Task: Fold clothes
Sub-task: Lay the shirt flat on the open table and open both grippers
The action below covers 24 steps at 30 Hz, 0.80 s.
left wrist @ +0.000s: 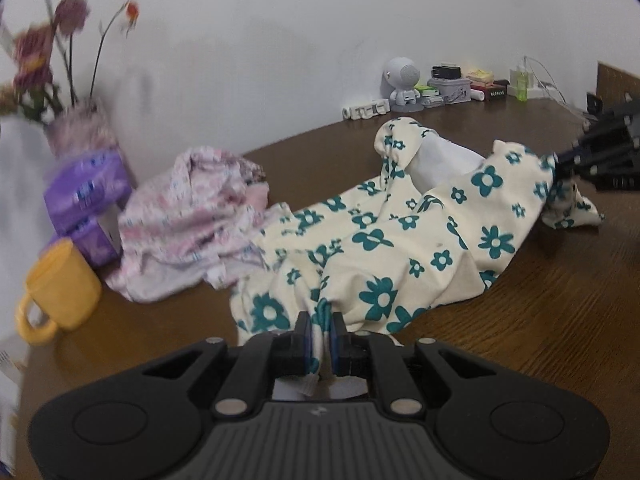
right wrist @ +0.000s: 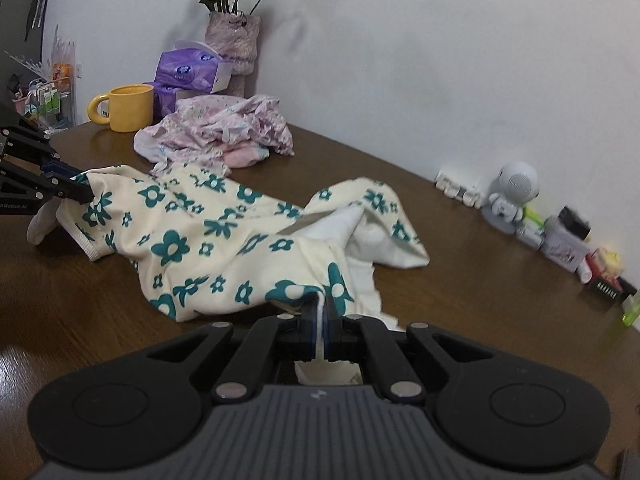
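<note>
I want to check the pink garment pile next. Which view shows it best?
The right wrist view: the pink garment pile is sharp there, lying crumpled on the wooden table beside the yellow mug. The left wrist view shows the same pile, but blurred, with its near edge touching the floral garment.

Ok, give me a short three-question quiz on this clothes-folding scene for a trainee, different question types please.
1. True or false: both the left gripper and the right gripper are shut on the cream garment with teal flowers.
2. Multiple choice: the crumpled pink patterned garment lies (A) between the yellow ceramic mug and the cream garment, (B) on the floor, (C) inside the mug.
3. Fill in: the dried flowers stand in a fuzzy pink ____ against the wall.

Key: 1 true; 2 A; 3 vase.
</note>
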Each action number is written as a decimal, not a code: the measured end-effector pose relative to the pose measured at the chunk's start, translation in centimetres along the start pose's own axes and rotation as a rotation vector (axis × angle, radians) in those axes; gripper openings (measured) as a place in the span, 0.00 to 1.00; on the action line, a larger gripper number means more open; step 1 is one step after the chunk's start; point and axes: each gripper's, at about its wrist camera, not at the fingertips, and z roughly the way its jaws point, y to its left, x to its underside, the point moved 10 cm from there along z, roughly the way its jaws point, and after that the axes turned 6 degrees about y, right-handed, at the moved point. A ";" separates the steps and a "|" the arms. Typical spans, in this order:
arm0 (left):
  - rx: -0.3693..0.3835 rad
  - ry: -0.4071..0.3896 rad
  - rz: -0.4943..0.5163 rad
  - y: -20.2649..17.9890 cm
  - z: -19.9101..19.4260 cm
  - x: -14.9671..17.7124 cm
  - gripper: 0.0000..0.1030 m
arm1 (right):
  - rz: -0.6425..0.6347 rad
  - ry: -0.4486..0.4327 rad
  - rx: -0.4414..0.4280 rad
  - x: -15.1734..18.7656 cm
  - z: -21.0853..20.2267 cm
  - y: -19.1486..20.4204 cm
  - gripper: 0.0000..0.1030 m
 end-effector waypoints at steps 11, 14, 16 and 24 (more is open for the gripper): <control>0.140 -0.118 -0.227 0.7 -3.9 0.8 0.61 | 0.149 -0.031 -0.068 1.3 -1.0 -0.7 0.50; 0.118 -0.158 -0.281 0.8 -5.7 1.9 0.71 | 0.185 -0.057 -0.092 2.0 -2.8 -0.6 0.59; 0.084 -0.181 -0.320 1.0 -6.6 2.8 0.74 | 0.210 -0.076 -0.098 2.6 -3.9 -0.3 0.67; -0.029 -0.169 -0.504 2.2 -8.3 6.6 0.77 | 0.315 -0.126 -0.092 5.4 -5.3 0.2 0.73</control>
